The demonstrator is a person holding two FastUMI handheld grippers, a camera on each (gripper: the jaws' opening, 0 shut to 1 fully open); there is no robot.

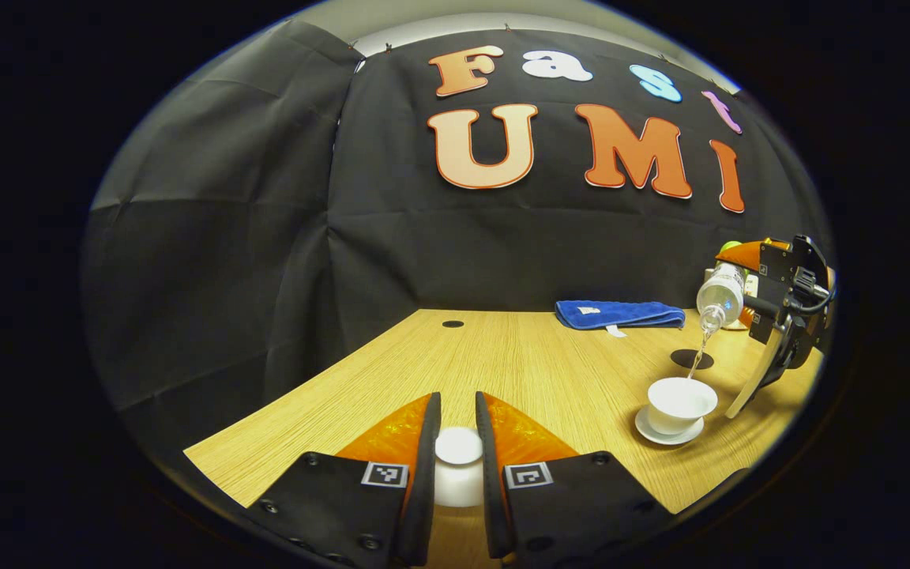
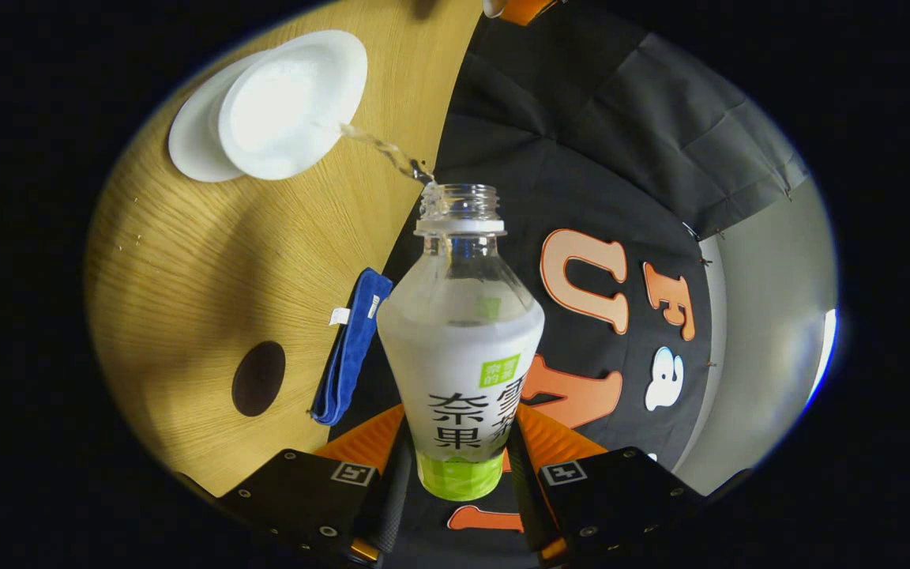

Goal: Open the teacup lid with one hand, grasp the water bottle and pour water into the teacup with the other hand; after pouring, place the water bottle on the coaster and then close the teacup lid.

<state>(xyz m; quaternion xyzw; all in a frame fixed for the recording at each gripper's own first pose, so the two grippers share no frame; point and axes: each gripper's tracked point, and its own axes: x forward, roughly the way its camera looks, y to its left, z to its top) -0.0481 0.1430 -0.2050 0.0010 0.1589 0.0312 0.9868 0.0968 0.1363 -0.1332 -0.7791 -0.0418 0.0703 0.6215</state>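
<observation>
The bench (image 1: 502,356) is pale wood with a fine straight grain. On it, in the left gripper view, a white glazed teacup (image 1: 680,403) sits open on a matching round saucer (image 1: 667,433) at the right side. Beyond it lies a flat, dark, round coaster (image 1: 692,359), and farther back a folded blue towel (image 1: 619,314) with a soft nap.

The left gripper (image 1: 457,446) has its jaws drawn in close on the teacup lid (image 1: 458,466), a smooth white dome with a round knob; both fingers press its sides, low over the near edge of the bench.

The right gripper (image 2: 455,462) has its jaws closed on the lower body of the water bottle (image 2: 461,348), a clear plastic bottle with a frosted white and green label, a ribbed threaded neck and no cap. In the left gripper view the bottle is tipped mouth-down above the teacup, and a thin clear stream of water (image 1: 697,359) falls into the cup.
</observation>
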